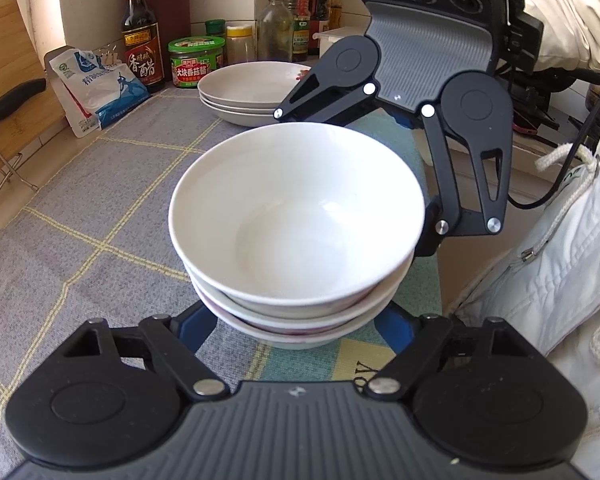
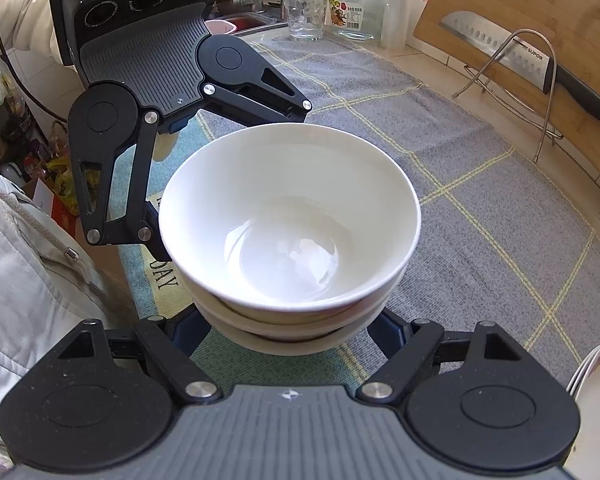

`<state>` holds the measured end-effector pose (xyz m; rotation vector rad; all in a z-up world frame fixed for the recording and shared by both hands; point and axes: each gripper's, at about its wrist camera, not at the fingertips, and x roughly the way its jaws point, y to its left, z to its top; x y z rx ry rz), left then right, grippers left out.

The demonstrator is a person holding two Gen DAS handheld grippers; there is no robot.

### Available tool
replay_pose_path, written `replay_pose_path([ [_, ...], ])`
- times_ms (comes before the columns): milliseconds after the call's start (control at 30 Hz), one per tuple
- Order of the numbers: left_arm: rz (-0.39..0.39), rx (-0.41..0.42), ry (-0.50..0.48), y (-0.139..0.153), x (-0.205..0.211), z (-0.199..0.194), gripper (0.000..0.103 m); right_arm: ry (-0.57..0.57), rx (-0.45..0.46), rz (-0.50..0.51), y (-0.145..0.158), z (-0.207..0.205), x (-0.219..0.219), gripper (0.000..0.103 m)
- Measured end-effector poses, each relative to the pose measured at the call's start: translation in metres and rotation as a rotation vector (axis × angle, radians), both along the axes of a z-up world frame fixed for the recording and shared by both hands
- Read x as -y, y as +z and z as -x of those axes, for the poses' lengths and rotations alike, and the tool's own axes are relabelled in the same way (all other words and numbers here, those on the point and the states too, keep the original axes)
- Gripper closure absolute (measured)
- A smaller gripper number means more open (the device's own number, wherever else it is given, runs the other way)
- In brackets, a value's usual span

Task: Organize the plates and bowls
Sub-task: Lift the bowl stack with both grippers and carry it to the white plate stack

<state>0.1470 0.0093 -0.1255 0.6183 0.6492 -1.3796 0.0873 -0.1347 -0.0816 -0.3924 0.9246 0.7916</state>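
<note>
We see bright daylight in both views, washing out the white bowl [image 1: 296, 216] and the pale sleeve [image 1: 572, 12] at upper right. Glare glints in the bowl's bottom. Fisheye bending curves the edges; corners go dark. Focus stays sharp.

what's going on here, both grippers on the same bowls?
Yes. A person holds a gripper in each hand, and the left gripper and right gripper close in on the stack of white bowls from opposite sides, low on the stack. The stack sits on the grey mat. A stack of plates waits behind, by the bottles.
</note>
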Motion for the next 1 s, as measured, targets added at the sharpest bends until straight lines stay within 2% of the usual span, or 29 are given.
replay_pose_path([
  [200,0.001,0.012,0.012,0.011,0.004,0.003,0.018,0.013,0.006,-0.012,0.011,0.002,0.009,0.016],
  [467,0.012,0.043,0.038,0.029,0.028,0.007,0.018,0.043,0.035,-0.013,0.032,0.003,0.034,0.016],
  [733,0.032,0.079,0.058,0.038,0.074,0.007,0.018,0.064,0.073,0.009,0.051,0.003,0.082,0.016],
  [1000,0.062,0.103,0.047,0.044,0.136,-0.01,0.018,0.048,0.1,0.028,0.063,-0.001,0.145,0.016],
])
